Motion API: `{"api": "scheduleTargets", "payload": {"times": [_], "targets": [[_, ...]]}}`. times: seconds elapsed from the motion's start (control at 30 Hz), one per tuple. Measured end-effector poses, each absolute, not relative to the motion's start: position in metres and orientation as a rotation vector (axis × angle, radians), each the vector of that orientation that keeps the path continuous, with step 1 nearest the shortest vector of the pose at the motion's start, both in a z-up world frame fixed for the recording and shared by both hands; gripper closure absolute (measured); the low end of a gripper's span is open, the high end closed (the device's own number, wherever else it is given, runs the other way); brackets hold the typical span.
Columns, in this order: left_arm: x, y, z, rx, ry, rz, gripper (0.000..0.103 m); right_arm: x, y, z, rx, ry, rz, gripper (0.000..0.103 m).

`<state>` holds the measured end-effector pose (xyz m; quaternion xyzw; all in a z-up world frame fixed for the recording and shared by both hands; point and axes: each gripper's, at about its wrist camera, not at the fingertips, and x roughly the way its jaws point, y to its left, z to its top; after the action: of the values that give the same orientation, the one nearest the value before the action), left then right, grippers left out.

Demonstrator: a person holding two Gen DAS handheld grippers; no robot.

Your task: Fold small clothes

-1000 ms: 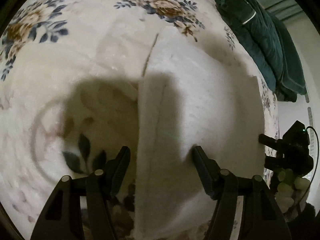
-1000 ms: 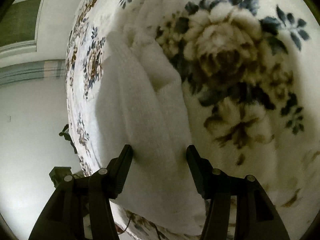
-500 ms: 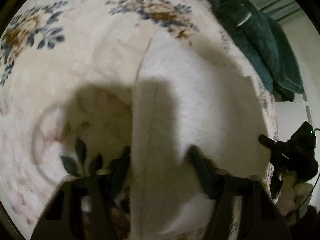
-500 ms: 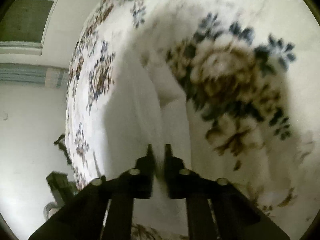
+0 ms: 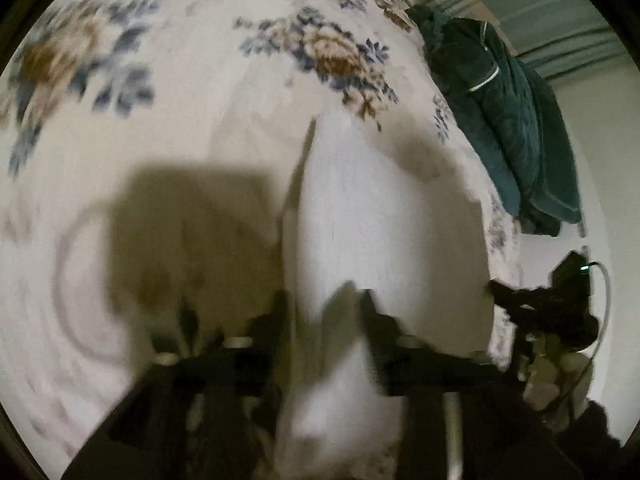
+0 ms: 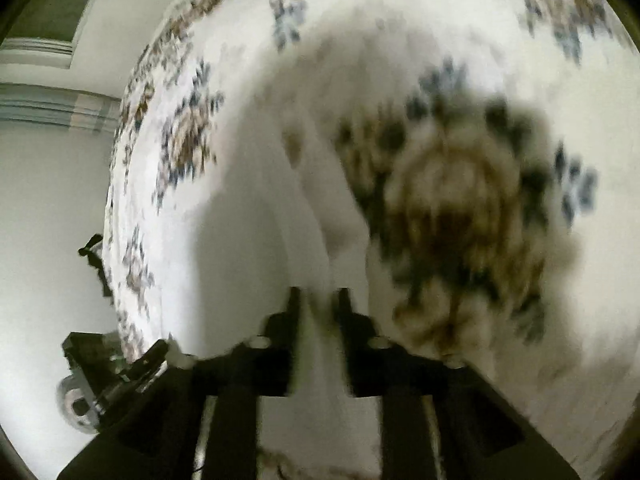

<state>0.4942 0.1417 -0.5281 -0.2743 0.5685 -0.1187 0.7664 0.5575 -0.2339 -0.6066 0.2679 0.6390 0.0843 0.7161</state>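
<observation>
Left wrist only: green garment [image 5: 508, 120]; both grippers' fingers [image 5: 364, 312] [image 6: 294, 312] pinching white cloth [image 5: 380, 220].

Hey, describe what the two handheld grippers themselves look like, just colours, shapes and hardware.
Both the left gripper and the right gripper are matte black, with two flat, tapering jaws on angular black bodies. Small silvery round pins sit behind each jaw. Motion blur hides any markings, and no sleeves show.
</observation>
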Motion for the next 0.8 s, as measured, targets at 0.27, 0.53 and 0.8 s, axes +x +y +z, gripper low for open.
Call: {"api": "scheduleTargets", "payload": {"times": [0.27, 0.53, 0.8], "targets": [[0.596, 0.124, -0.543, -0.536, 1.232, -0.298, 0.048, 0.642, -0.207, -0.605, 0.526, 1.405, 0.141, 0.056], [0.613, 0.115, -0.545, -0.496, 1.225, -0.318, 0.098, 0.658, -0.190, -0.601, 0.430, 1.361, 0.187, 0.098], [0.601, 0.134, -0.552, -0.577, 1.210, -0.278, 0.054, 0.668, -0.174, -0.647, 0.240, 1.512, 0.280, 0.088]]}}
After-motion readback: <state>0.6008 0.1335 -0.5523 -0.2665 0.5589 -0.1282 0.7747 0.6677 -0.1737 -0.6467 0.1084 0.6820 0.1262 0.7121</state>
